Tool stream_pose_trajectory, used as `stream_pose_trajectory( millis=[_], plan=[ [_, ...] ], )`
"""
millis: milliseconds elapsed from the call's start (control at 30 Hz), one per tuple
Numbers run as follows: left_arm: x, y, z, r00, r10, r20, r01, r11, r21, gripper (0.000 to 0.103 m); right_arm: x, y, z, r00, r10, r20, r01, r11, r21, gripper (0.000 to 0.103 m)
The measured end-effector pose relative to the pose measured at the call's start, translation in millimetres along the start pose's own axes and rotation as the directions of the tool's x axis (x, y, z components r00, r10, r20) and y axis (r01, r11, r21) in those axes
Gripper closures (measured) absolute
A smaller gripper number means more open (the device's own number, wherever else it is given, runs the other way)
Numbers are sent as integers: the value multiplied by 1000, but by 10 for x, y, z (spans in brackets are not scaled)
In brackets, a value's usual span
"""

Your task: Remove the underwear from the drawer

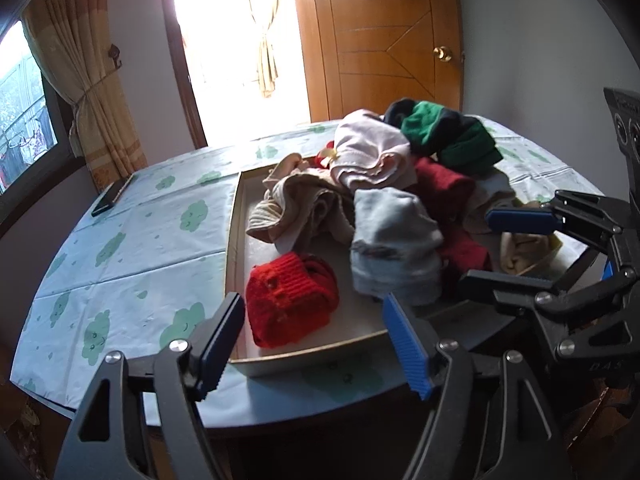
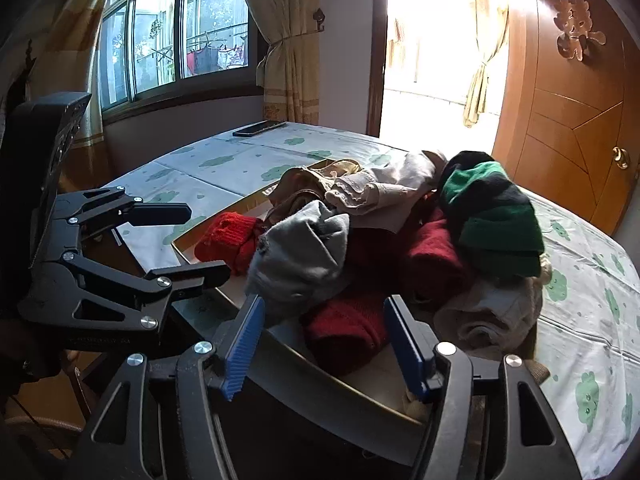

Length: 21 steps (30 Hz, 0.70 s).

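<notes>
- The desk (image 1: 132, 240) carries a pale blue cloth printed with green cloud shapes; creases cross the cloth in straight lines.
- A shallow drawer (image 1: 234, 248), pale inside with a light rim, lies on the cloth, and a heap of clothing fills most of it and spills over its far and right sides.
- The underwear is somewhere in that heap; which pieces are underwear I cannot tell for certain. A pale pink garment (image 1: 370, 152) with a scalloped edge sits on top, and beige pieces (image 1: 296, 204) lie under it.
- Also in the heap: a grey rolled piece (image 1: 394, 248), a bright red knit roll (image 1: 288, 300) alone on the drawer's bare floor, dark red knits (image 2: 352, 324), and a green and black striped knit (image 2: 492, 216).
- A dark phone (image 1: 112, 198) lies near the desk's far left edge, well apart from the drawer.
- Behind the desk: a wooden door (image 1: 384, 40) with a brass knob, a blown-out bright doorway with a tied curtain (image 1: 266, 40), and a window (image 2: 176, 40) with washing hung outside.
- The left tongs (image 1: 316, 344) stand wide at the drawer's near edge, holding nothing.
- The right tongs (image 2: 326, 344) stand apart over the near dark red knit, pads clear of it.
- The drawer's right side is hidden under clothes, and the fisheye edges fall dark.
</notes>
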<state>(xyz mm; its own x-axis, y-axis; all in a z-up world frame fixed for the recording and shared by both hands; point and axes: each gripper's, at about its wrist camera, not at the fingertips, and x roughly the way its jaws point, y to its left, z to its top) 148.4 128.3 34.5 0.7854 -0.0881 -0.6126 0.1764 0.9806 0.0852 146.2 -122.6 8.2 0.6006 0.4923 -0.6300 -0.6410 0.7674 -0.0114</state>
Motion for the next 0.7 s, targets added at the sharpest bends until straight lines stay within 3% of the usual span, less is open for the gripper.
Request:
stream_pose_trajectory(
  millis=[100, 167, 267, 700],
  plan=[
    [-208, -36, -73, 998, 4, 70, -2, 1000, -21, 20, -257, 38, -81, 996, -33, 79, 32, 999, 13, 36],
    [-326, -76, -132, 994, 2, 106, 1, 1000, -29, 15, -458, 68, -160, 988, -41, 147, 36, 999, 36, 27],
    [-446, -146, -215, 991, 7, 137, -3, 1000, -29, 15, -652, 104, -258, 977, -50, 206, 40, 998, 53, 25],
    [-627, -310, -356, 979, 27, 200, -21, 999, -30, 13, -901, 106, -426, 947, -74, 313, 38, 992, 117, 24]
  ],
)
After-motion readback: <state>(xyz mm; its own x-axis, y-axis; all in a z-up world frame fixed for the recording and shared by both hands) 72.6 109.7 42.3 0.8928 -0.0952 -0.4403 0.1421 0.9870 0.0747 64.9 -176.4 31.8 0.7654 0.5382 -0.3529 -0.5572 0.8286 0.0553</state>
